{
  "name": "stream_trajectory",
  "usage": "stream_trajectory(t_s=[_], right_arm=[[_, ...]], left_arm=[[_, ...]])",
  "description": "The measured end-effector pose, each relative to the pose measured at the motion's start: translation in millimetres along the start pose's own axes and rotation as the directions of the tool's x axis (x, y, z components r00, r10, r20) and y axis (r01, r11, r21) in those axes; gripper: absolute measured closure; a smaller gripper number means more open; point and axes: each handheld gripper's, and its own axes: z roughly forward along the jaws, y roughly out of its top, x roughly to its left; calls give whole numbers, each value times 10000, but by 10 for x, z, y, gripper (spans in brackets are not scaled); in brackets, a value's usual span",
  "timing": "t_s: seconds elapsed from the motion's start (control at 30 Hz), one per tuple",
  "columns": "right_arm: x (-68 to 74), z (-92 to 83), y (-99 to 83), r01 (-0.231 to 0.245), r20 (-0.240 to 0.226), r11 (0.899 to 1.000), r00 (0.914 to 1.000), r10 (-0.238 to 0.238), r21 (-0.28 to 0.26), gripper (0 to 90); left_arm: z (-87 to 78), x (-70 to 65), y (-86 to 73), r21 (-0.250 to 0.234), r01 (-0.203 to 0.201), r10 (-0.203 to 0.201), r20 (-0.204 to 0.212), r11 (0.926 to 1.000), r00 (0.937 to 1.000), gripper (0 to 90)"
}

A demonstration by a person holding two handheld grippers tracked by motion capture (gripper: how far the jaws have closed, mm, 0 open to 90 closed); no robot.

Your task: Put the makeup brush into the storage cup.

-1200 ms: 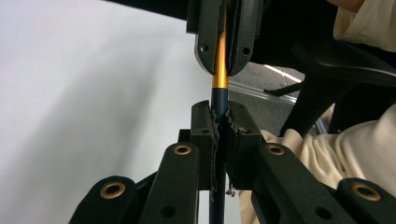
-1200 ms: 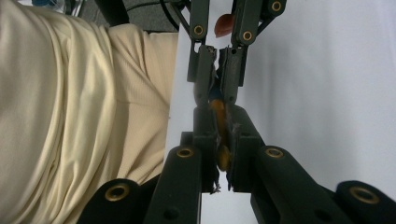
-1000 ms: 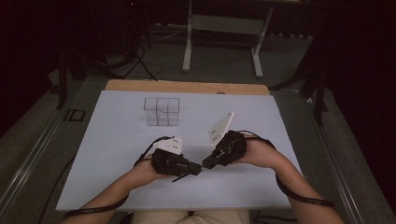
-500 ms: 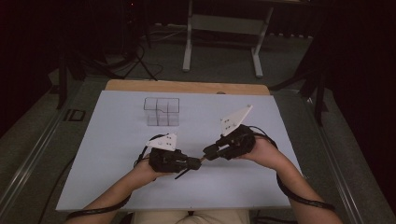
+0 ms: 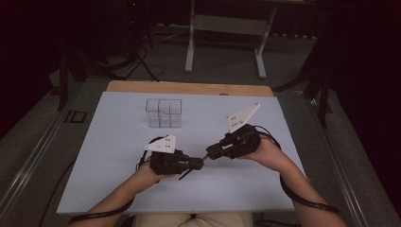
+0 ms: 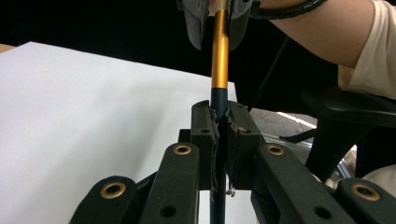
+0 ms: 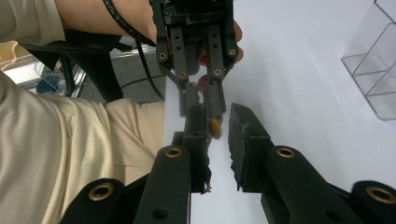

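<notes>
Jaws of the left gripper [image 5: 201, 163] are pressed tight on a pen [image 6: 219, 70]; in the left gripper view its pads [image 6: 208, 135] clamp the dark lower barrel just under the join with the gold section. Low over the white table [image 5: 94, 156], that gripper points toward the right one, with the pen bridging the short gap between them.

Further right, the right gripper [image 5: 209, 155] has its jaws slightly spread. They have just been opening, and the right gripper view shows a clear gap between its pads [image 7: 245, 135], with the gold tip of the pen [image 7: 215, 127] lying against the left pad and free of the other. So the pen looks to hang on the left grip alone, its gold end reaching between the right jaws.

Well behind both, toward the far edge, stands a clear organizer [image 5: 163, 112], untouched.

As for handling, the pen should be light and stiff, so it will not sag from a one-ended hold, but the smooth round barrel could roll or slide between flat pads. The gold section looks glossy and likely more slippery than the dark part. A squeeze across the barrel, near the join or mid-length, square to its axis, seems the safest hold.
</notes>
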Motion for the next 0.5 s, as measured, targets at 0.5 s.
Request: stream_trajectory(t_s=[0.5], right_arm=[[7, 67, 26, 220, -364, 9988, 9991, -204, 428, 842]], left_arm=[[11, 6, -6, -10, -6, 6, 233, 10000, 9997, 843]])
